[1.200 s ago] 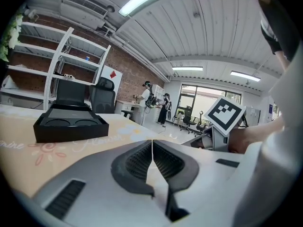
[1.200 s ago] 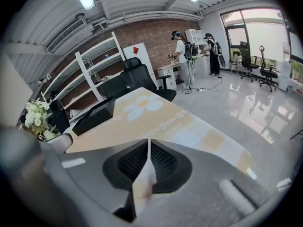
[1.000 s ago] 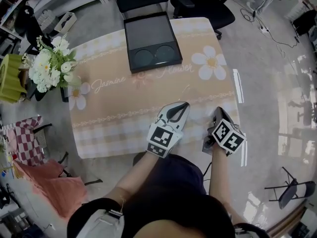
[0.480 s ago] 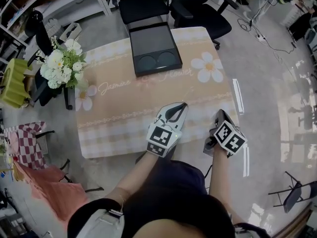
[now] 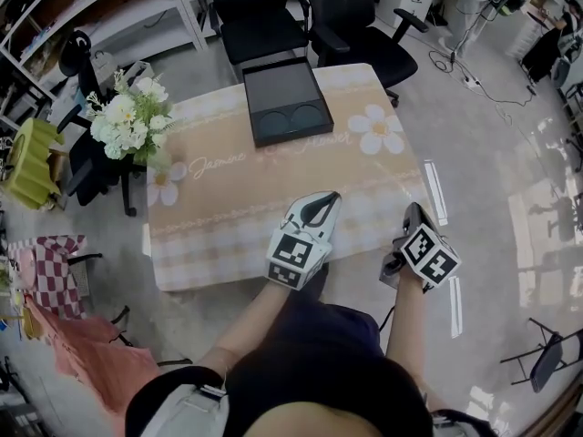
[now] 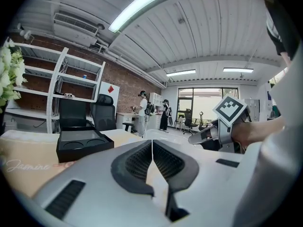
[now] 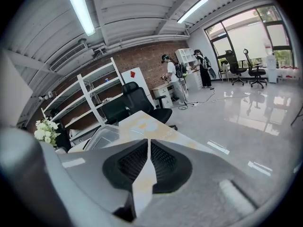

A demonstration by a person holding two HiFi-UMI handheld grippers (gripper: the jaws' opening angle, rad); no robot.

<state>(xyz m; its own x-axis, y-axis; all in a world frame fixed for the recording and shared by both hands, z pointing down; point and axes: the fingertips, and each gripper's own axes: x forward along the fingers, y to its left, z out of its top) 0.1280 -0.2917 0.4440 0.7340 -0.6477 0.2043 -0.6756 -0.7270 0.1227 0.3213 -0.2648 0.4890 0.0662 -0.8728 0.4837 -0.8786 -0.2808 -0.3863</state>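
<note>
My head camera looks steeply down from well above the counter (image 5: 273, 189), over my left tongs (image 5: 321, 203) and right tongs (image 5: 412, 212). Each tongs camera sits close behind its jaws, facing level across the room. All three share the black box (image 5: 285, 101).

Case (image 5: 284, 103) on the table's (image 5: 228, 217) far edge, midway; two chairs (image 5: 273, 12) just behind it. Flowers (image 5: 127, 121) at the far-left corner. Left gripper (image 5: 321, 202) over the near edge — right gripper (image 5: 412, 211) off the table's right side, above floor (image 5: 492, 180), well apart from the case.
</note>
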